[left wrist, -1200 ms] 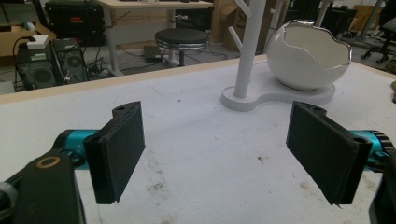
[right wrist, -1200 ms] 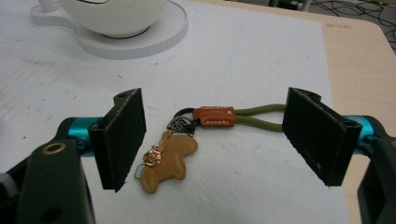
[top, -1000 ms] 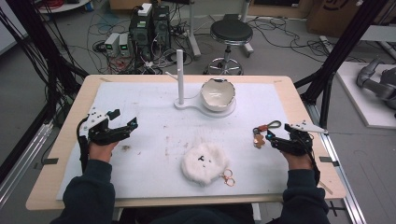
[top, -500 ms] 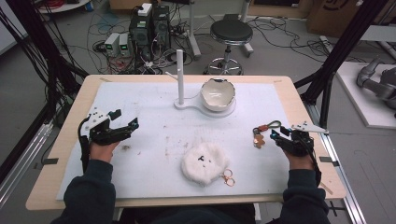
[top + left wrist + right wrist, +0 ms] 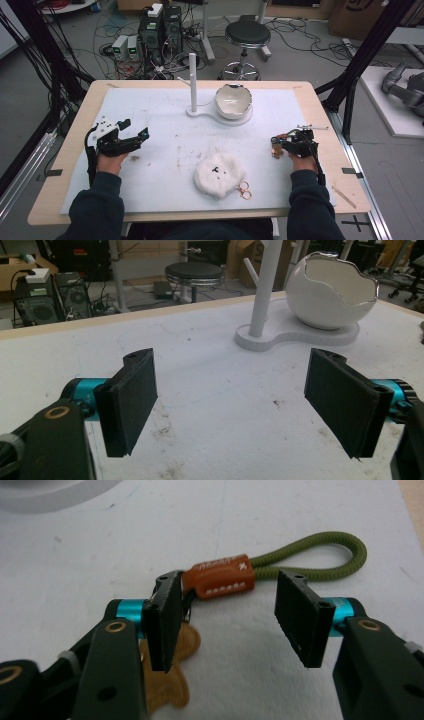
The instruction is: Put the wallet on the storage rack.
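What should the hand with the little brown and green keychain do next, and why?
Probably close the right gripper on the keychain. Its fingers stand open, one on each side of the brown leather tab, with the green cord loop lying flat on the white mat just beyond. Nothing is gripped yet, so a gentle squeeze seems the next step before any lifting.

Even, diffuse overhead lighting; the white table [image 5: 150, 110] is bright, without hard shadows. A soft sheen marks the white bowl [image 5: 332, 290]. The high view is slightly soft and grainy. In the right gripper view, the near black jaws blur toward the bottom edge.
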Available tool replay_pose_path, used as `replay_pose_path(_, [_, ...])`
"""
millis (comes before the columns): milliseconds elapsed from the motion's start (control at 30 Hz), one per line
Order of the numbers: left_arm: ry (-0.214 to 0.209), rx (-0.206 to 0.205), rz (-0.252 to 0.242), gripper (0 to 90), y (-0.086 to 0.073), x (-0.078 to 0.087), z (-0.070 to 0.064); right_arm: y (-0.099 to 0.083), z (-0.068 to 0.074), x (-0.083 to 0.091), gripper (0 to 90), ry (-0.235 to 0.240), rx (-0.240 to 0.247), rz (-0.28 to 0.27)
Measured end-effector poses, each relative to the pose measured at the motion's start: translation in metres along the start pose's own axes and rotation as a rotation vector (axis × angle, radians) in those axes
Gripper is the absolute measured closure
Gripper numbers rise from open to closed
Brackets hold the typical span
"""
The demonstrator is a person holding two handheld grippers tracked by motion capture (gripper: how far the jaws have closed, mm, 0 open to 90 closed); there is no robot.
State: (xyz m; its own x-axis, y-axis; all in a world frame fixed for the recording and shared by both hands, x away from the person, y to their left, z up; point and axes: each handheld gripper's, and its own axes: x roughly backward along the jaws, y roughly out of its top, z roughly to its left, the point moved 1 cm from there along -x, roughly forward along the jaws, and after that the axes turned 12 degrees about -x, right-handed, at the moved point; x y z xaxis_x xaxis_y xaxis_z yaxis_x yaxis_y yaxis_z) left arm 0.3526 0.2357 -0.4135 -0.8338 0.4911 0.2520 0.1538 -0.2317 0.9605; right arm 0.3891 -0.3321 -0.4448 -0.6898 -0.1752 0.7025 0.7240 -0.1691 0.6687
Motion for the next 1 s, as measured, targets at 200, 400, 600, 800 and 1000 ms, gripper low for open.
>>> replay_pose_path(200, [-0.005,0.002,0.004,21.0,-0.001,0.0,0.001,0.01,-0.002,-0.018,30.9,-0.005,-0.041,0.001])
replay_pose_path(400, [-0.005,0.002,0.004,21.1,-0.001,-0.001,0.001,0.012,0.011,-0.026,49.7,-0.002,0.164,0.028])
replay_pose_path(600, [-0.008,0.003,0.006,21.1,-0.001,-0.001,0.001,0.013,0.01,-0.02,52.4,0.08,0.414,0.074])
replay_pose_path(800, [-0.003,0.005,0.004,21.1,-0.002,0.0,0.002,0.012,0.002,-0.011,50.3,0.188,0.539,0.133])
replay_pose_path(1000, [-0.005,0.004,0.006,21.4,-0.002,0.0,0.001,0.017,-0.011,-0.005,34.9,0.092,0.209,0.044])
